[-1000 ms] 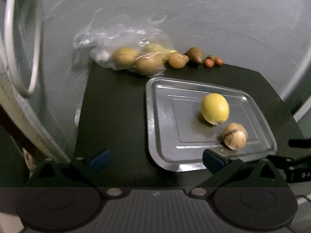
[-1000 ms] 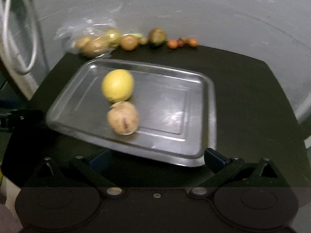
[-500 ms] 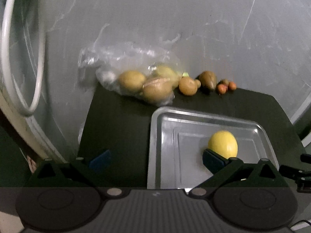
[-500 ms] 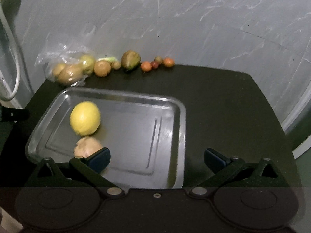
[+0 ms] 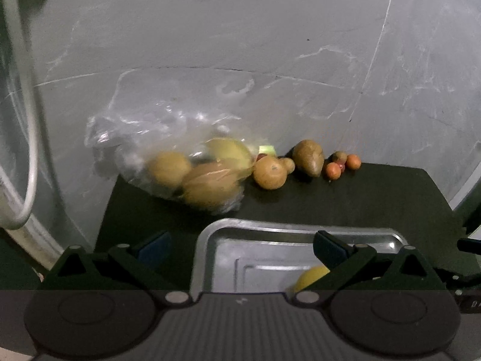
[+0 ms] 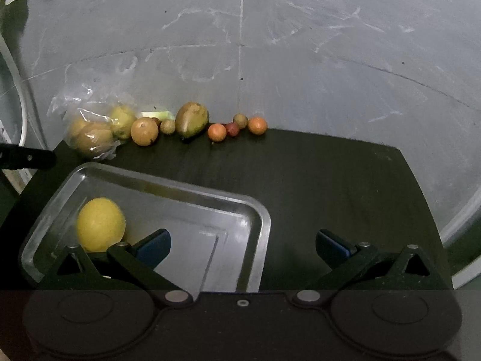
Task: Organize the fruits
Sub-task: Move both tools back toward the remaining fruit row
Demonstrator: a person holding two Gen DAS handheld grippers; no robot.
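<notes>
Both the left gripper (image 5: 240,245) and right gripper (image 6: 243,242) are hanging spread and empty above the tray (image 6: 258,219), which is gathering sorted fruit: 1 lemon (image 6: 100,228) in, the rest (image 6: 192,120) waiting along the wall.

faint pale letter "D" on a dark part at the right edge of the left wrist view, rest of the word cut off, no other readable text, labels, brands or numbers on tray (image 6: 258,225), fruit or bag (image 5: 156,138)
</notes>
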